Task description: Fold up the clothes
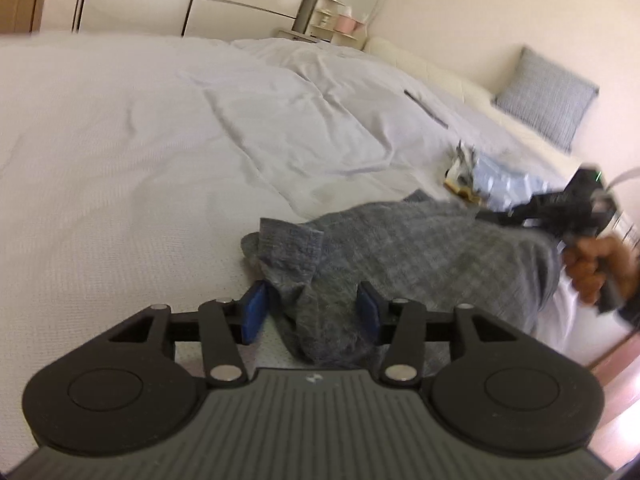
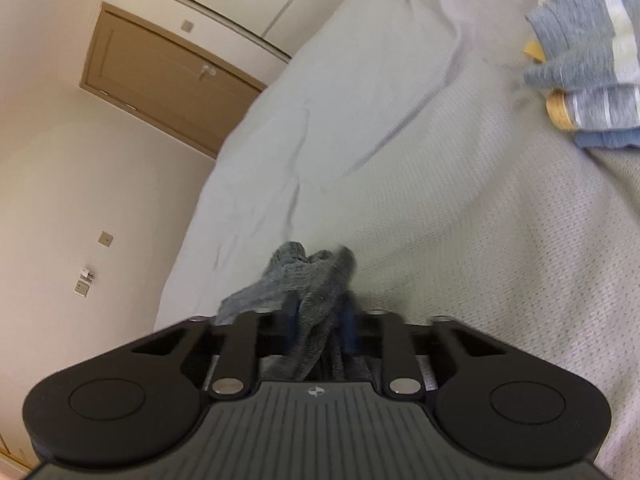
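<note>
A grey knit garment (image 1: 400, 256) lies crumpled on the white bed (image 1: 120, 160). My left gripper (image 1: 311, 310) is open, its blue pads (image 1: 253, 312) on either side of a bunched edge of the garment. My right gripper (image 2: 320, 320) is shut on another bunch of the grey garment (image 2: 308, 280), held above the bed (image 2: 480, 240). In the left wrist view the right gripper (image 1: 568, 204) and the hand holding it show at the far right, blurred.
A pile of blue, white and yellow striped clothes (image 1: 492, 180) lies further up the bed; it also shows in the right wrist view (image 2: 592, 60). A grey pillow (image 1: 548, 96) leans on the headboard. A brown door (image 2: 160, 76) is in the wall.
</note>
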Tool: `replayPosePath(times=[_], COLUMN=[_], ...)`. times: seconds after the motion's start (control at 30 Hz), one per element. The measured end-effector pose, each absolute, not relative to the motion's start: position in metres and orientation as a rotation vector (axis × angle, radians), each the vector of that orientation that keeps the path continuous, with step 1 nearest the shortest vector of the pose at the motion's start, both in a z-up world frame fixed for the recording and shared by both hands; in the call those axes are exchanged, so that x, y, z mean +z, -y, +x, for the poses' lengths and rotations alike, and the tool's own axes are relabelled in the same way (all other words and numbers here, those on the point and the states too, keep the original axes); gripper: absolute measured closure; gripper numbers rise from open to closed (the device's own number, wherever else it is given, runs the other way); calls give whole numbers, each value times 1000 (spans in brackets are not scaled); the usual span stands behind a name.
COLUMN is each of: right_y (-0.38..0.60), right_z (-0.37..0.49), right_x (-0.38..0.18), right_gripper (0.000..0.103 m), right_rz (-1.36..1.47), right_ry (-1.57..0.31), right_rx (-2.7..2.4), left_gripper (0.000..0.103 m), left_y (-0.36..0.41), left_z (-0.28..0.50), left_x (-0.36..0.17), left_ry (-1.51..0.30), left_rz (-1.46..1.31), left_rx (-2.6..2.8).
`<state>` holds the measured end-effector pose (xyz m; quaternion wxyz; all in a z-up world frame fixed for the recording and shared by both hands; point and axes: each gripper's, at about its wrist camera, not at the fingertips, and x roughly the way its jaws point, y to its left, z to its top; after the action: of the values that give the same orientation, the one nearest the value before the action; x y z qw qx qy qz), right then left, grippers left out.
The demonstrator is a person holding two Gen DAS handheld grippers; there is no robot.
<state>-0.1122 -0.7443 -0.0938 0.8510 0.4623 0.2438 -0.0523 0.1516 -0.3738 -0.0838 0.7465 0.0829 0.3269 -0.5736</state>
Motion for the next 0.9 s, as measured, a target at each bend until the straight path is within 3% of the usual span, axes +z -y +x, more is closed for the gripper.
replayPosePath(times=[0.07,0.13,0.2,0.4,0.57,0.63,0.7,0.9], right_y=[742,736,731,732,735,737,738,714], right_z=[-114,-112,-111,-104,-59,-54,-64,-124], right_x=[-91,-83,-74,-34,-50,-64,-65,-39], right_gripper=[96,96,97,97,96,91,69,66], right_rz=[966,918,865,753,677,678,689,609], right_ry=[-501,-506,-508,-434,-558,-597,-569,-488], right_rx=[-108,-114,-118,-70,-101,-144,-187,-211], left_gripper=[72,93,98,98,97,92,83,81], left_y=[379,379,375,355,347,347,347,317], left_z=[151,155,161,160,162,165,169,141], left_x=[-85,-86,-86,-83,-86,-88,-91,-65], left_ry=[-722,-747,-772,-747,-757,-772,-787,-626], left_rz=[195,144,76,-24,-42,-41,-41,91], left_rx=[-1221,-1217,-1201,-1156,-1104,-1084,-1063,-999])
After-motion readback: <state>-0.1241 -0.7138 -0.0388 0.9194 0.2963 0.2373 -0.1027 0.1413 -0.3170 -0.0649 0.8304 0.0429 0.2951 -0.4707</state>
